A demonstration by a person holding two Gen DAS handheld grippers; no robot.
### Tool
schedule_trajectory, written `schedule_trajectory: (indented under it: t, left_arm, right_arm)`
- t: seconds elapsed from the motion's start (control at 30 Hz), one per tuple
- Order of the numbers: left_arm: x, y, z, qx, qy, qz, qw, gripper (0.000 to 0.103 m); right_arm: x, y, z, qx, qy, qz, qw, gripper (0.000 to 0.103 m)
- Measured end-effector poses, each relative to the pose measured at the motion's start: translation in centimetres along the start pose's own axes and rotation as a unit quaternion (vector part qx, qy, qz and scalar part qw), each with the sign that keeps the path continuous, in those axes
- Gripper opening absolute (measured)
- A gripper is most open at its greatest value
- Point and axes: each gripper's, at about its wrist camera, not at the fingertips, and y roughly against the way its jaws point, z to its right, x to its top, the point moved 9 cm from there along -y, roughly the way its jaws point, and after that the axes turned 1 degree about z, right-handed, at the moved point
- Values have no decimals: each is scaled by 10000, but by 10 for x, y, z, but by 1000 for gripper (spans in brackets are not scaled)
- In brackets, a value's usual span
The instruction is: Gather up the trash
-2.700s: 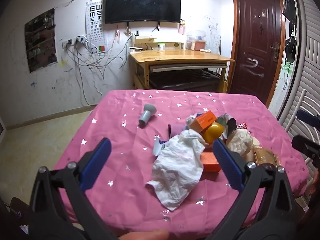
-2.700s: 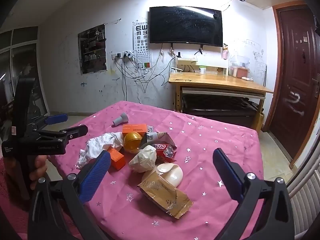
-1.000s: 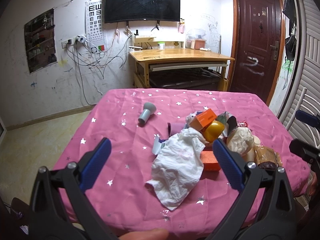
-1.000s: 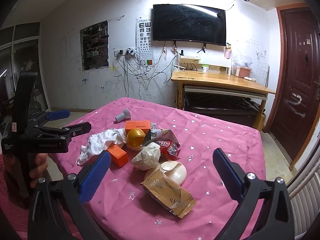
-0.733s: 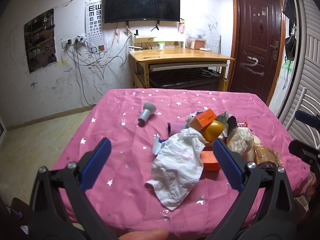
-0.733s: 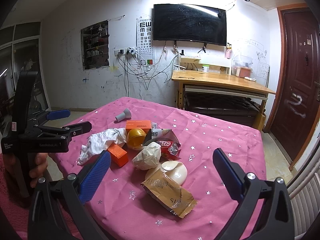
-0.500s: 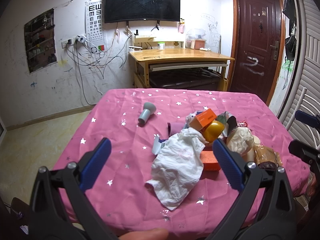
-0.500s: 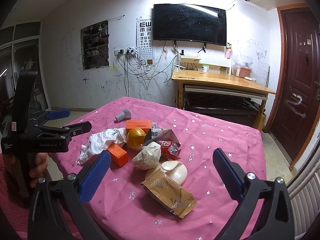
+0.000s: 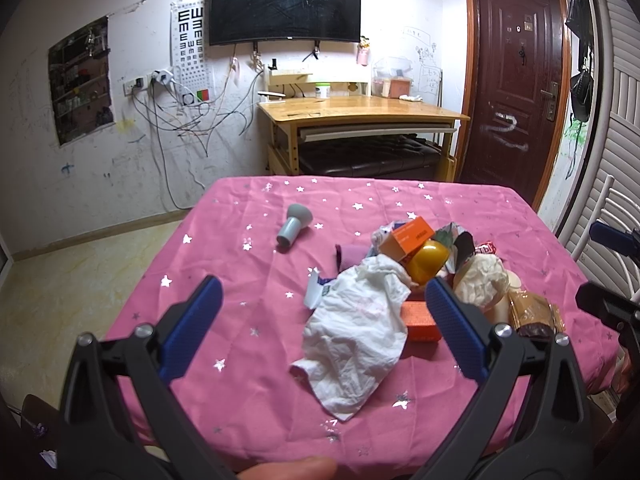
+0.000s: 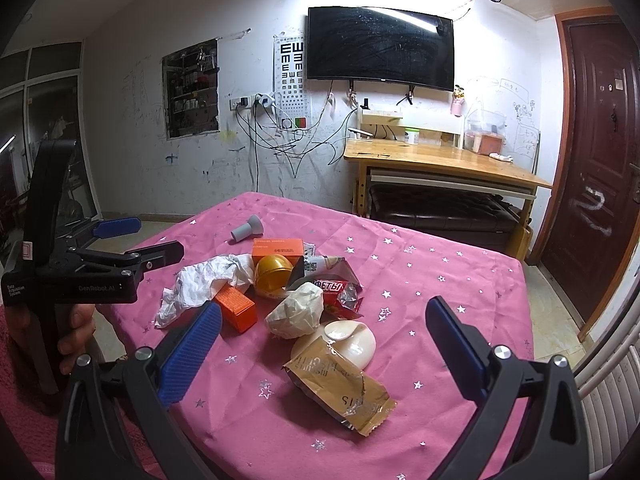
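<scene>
A heap of trash lies on the pink star-print tablecloth (image 9: 248,272). It holds a crumpled white plastic bag (image 9: 356,340) (image 10: 204,280), two orange boxes (image 9: 412,236) (image 10: 236,306), a yellow capsule (image 9: 428,258) (image 10: 274,274), a paper wad (image 10: 298,312), a red wrapper (image 10: 340,294), a cream dish (image 10: 352,342) and a brown wrapper (image 10: 340,388). A grey funnel-shaped piece (image 9: 294,222) lies apart, farther back. My left gripper (image 9: 324,320) hangs open before the bag, held off the table's left side (image 10: 148,238). My right gripper (image 10: 324,350) is open above the brown wrapper, touching nothing.
A wooden desk (image 9: 360,108) stands against the far wall under a dark TV (image 9: 284,4). A dark red door (image 9: 516,80) is at the right. White radiator bars (image 10: 608,392) run close to the table's right edge. A hand (image 10: 74,336) grips the left gripper's handle.
The right gripper's view shifted slightly toward the pile early on. Over the last second neither gripper nor any trash has moved.
</scene>
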Motion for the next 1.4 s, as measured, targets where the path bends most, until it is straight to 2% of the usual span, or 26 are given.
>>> schedule_trajectory:
  t: [0.43, 0.5, 0.67, 0.87, 0.97, 1.1, 1.23, 1.3, 1.33, 1.37, 1.4]
  left_arm:
    - [0, 0, 0, -5, -1, -14, 10000, 97]
    - [-5, -6, 1, -100, -20, -131, 9999, 97]
    - [-24, -16, 8, -814, 110, -474, 9955, 97]
    - [-35, -39, 16, -754, -376, -796, 9933, 97]
    - [-38, -46, 16, -761, -407, -944, 9918, 96]
    - [-42, -51, 12, -731, -395, -1110, 9903, 75]
    - [-49, -54, 14, -740, -491, -1189, 9889, 63]
    - [-51, -53, 15, -735, -534, -1194, 9887, 49]
    - [-53, -51, 15, -698, -556, -1183, 9890, 45]
    - [-53, -51, 15, -676, -586, -1177, 9890, 35]
    - [-53, -50, 15, -685, -617, -1182, 9887, 24]
  right_arm:
    - [-2, -2, 0, 2, 26, -32, 10000, 96]
    - [-7, -5, 0, -34, 68, -96, 9999, 96]
    - [-19, -15, 6, -6, 134, -343, 9993, 96]
    - [-31, -31, 17, 0, 72, -561, 9984, 96]
    - [-37, -40, 23, -4, 11, -657, 9978, 96]
    - [-45, -50, 27, 21, -4, -804, 9968, 95]
    - [-49, -54, 25, 77, 0, -876, 9961, 94]
    - [-51, -54, 22, 142, 34, -920, 9956, 81]
    - [-52, -56, 21, 151, 54, -960, 9953, 68]
    - [-53, -57, 18, 177, 74, -1009, 9947, 59]
    - [-55, -58, 17, 173, 130, -1049, 9942, 58]
